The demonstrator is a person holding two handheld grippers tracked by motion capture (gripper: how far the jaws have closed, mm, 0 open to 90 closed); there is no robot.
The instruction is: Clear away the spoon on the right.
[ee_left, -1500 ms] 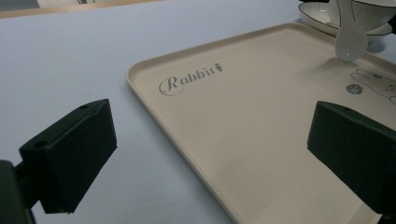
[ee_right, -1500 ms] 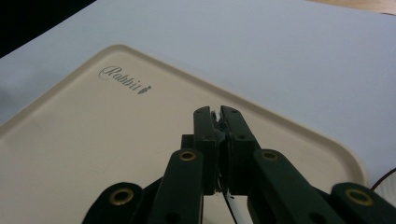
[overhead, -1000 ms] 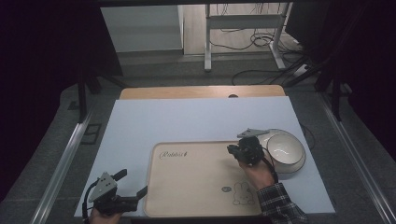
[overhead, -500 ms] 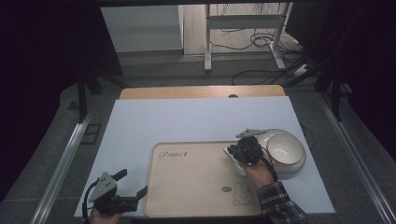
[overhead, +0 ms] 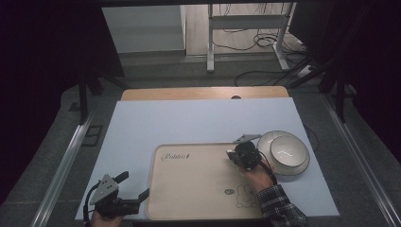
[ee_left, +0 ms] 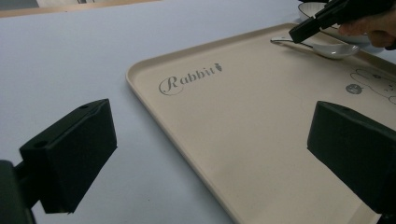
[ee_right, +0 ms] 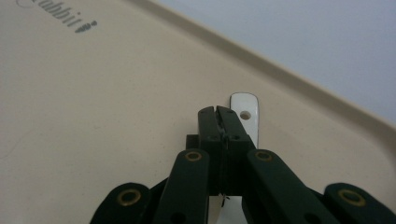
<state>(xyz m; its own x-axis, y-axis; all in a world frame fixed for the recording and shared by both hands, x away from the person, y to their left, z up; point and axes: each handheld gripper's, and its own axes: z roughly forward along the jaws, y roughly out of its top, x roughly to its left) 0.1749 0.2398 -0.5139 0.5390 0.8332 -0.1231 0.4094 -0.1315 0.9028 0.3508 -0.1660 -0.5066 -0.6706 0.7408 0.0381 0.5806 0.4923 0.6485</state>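
At the near table edge the left hand-held gripper (overhead: 134, 189) rests with jaws wide apart beside the beige tray (overhead: 198, 189), while farther in the right hand-held gripper (ee_right: 218, 112) is clamped on the white spoon (ee_left: 322, 46) lying on that tray near the bowl (overhead: 283, 151).

Left gripper (overhead: 130, 190) held low at the near left, jaws spread wide. Right gripper (ee_right: 218, 112) angled downward, jaws pinched together, right hand (overhead: 259, 176) behind it, checked sleeve (overhead: 279, 207) trailing.
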